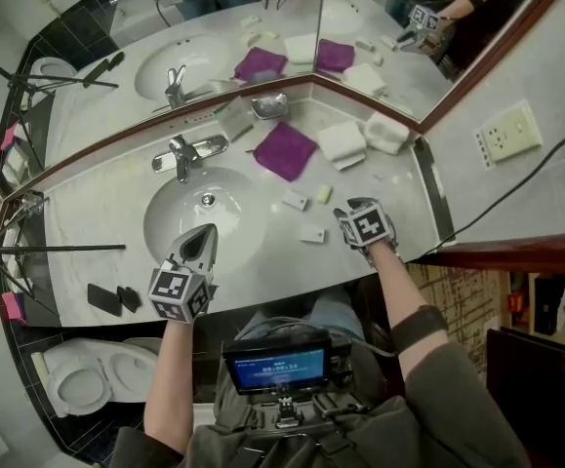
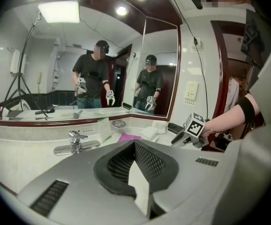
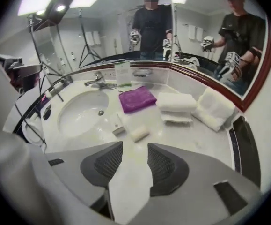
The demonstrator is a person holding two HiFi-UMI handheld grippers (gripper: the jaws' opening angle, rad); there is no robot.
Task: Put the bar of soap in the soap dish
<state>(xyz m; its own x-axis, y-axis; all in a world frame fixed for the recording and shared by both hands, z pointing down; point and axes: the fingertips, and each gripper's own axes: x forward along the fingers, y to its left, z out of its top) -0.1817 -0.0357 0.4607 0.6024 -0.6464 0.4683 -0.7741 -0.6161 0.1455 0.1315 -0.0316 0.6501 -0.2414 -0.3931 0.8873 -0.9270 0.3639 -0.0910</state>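
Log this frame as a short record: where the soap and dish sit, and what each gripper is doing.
soap bar: on the counter right of the sink, beside a small white box
soap dish: back corner of the counter, behind the purple cloth; soap not in it
left gripper: fingers shut, empty, over the sink's front
right gripper: fingers open, nothing between them, above the counter near the soap
task state: not done

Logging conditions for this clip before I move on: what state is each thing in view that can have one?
left gripper: jaws shut, empty.
right gripper: jaws apart, nothing between them.
bar of soap: lying loose on the counter, ungripped.
soap dish: no soap seen in it.
faucet: no water running.
purple cloth: folded flat.
white towels: folded.
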